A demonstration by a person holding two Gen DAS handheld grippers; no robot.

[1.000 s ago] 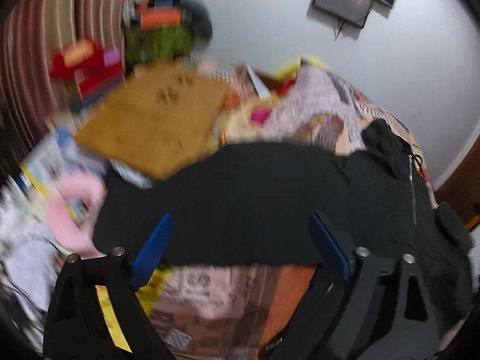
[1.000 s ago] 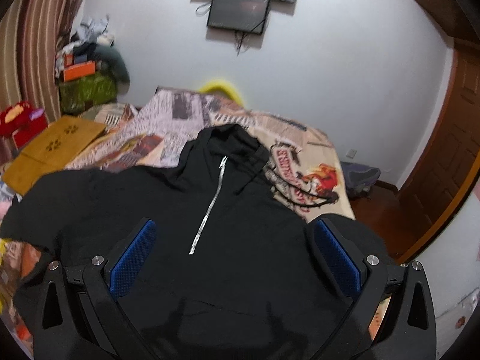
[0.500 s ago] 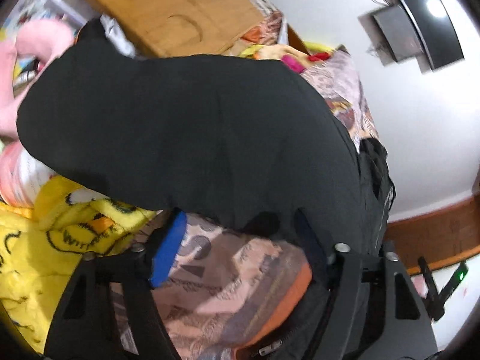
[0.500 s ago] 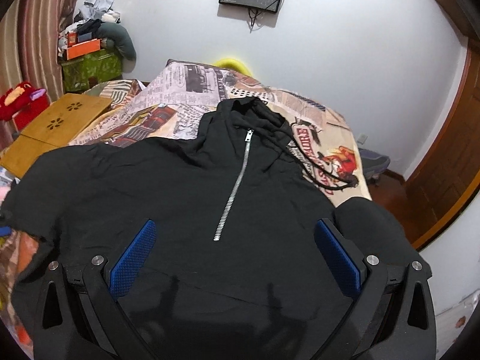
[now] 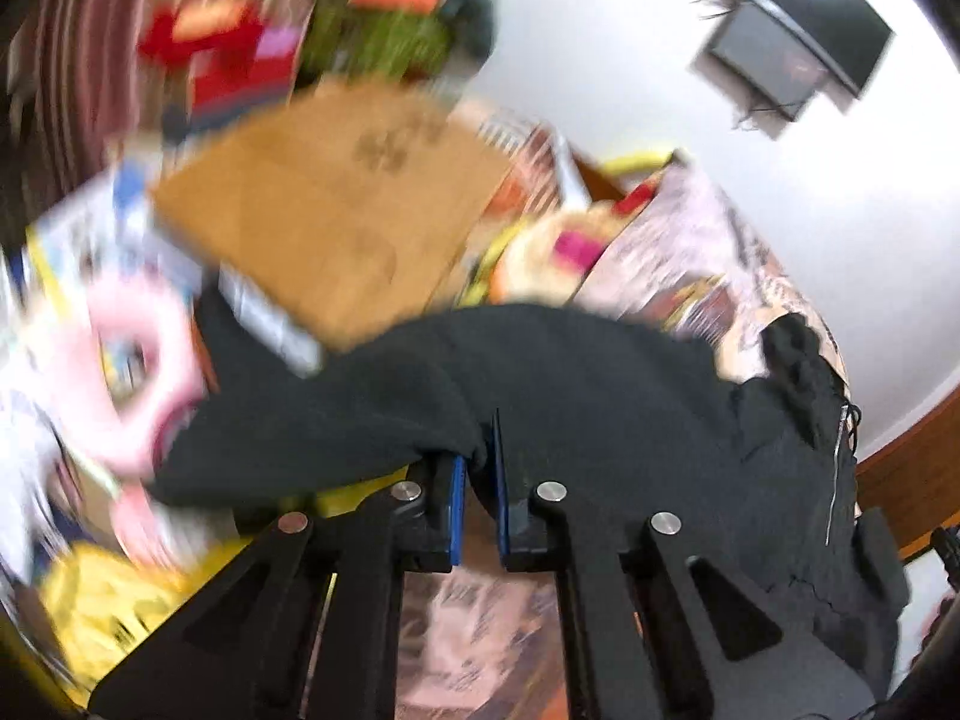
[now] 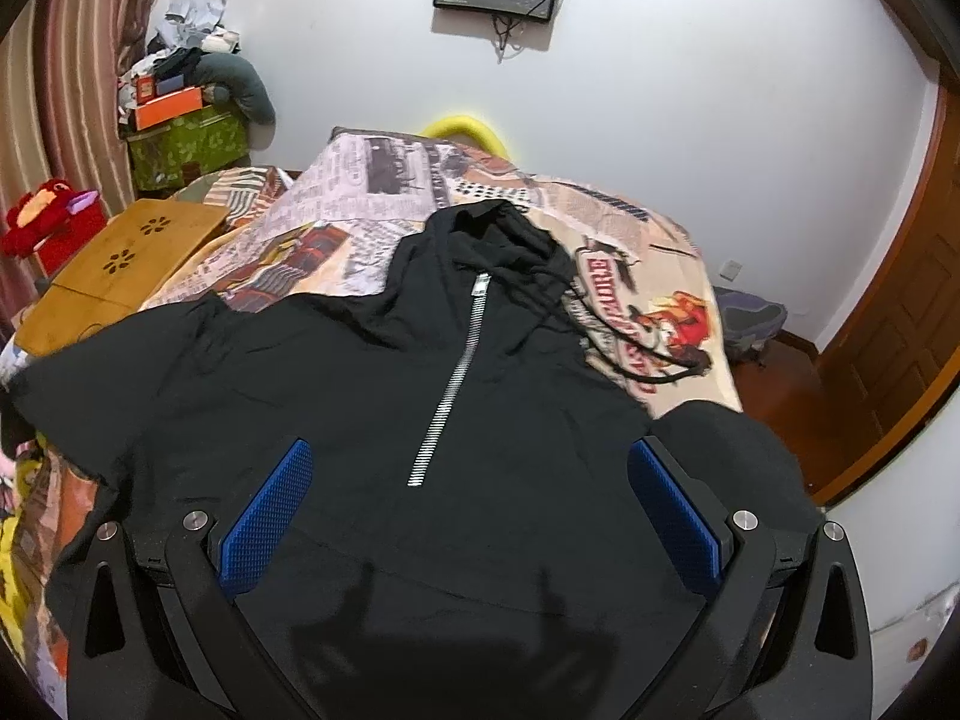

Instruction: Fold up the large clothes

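Since a moment ago, left gripper (image 5: 478, 468) has clamped the hoodie (image 6: 384, 372) sleeve at 9 o'clock; right gripper (image 6: 474, 516) hangs open, so the thin pinch may slip.

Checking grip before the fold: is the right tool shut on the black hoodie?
No, the right tool hangs wide open over the black hoodie, blue pads far apart.

The hoodie (image 6: 372, 396) lies spread across the bed (image 6: 384, 192), hood toward the far edge, drawstrings trailing toward the bed's right edge. The left gripper (image 5: 478, 468) sits at the hoodie's left sleeve edge, cloth between its fingers. The right gripper (image 6: 468, 510) hangs over the hoodie's front, near the bed's near edge. A wooden board (image 6: 114, 264) lies beyond the bed's left edge.
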